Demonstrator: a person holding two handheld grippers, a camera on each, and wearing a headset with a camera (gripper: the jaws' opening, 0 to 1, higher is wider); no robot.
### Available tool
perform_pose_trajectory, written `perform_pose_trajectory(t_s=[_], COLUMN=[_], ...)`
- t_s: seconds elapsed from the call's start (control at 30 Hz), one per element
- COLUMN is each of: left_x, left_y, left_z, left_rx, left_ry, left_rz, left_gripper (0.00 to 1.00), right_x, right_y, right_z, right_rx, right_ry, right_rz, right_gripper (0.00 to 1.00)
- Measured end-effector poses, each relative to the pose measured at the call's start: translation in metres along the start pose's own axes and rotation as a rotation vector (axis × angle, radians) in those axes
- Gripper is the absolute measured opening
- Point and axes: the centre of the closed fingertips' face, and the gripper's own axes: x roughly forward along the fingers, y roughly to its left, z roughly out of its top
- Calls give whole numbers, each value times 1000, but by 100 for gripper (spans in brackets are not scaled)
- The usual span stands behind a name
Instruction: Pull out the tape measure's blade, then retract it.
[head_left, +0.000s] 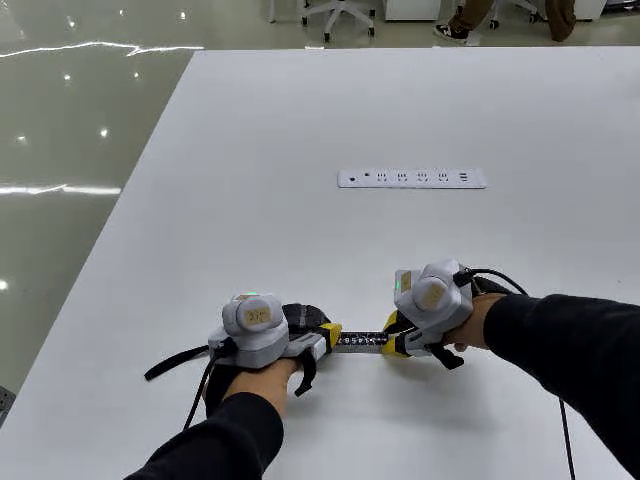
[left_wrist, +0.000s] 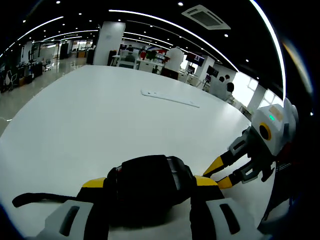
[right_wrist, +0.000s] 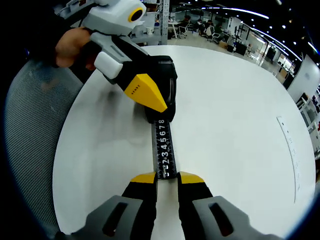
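A black tape measure case sits between the yellow-tipped fingers of my left gripper, which is shut on it; the same case rests on the white table in the head view. A short length of dark blade with white numerals runs from the case to my right gripper, which is shut on the blade's end. In the head view the blade spans the small gap between the left gripper and the right gripper. A black wrist strap trails left from the case.
A white power strip lies flat on the table farther out. The table's left edge drops to a glossy floor. Office chairs and a person's legs stand beyond the far edge. A mesh chair back is at the left of the right gripper view.
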Motion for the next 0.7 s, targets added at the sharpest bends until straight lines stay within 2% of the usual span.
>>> perform_pose_trajectory(t_s=[0.17, 0.5, 0.7], left_x=[-1, -2, -2], left_y=[-1, -2, -2], left_z=[0, 0, 1], left_rx=[-4, -4, 7], left_ry=[-6, -6, -11], left_rz=[-14, -29, -23], left_gripper=[61, 60, 61], right_x=[0, 3, 5], right_y=[-1, 1, 1], right_z=[0, 5, 6], right_rx=[46, 51, 80], right_ry=[-26, -30, -35], right_rz=[-5, 3, 2], right_gripper=[10, 11, 11])
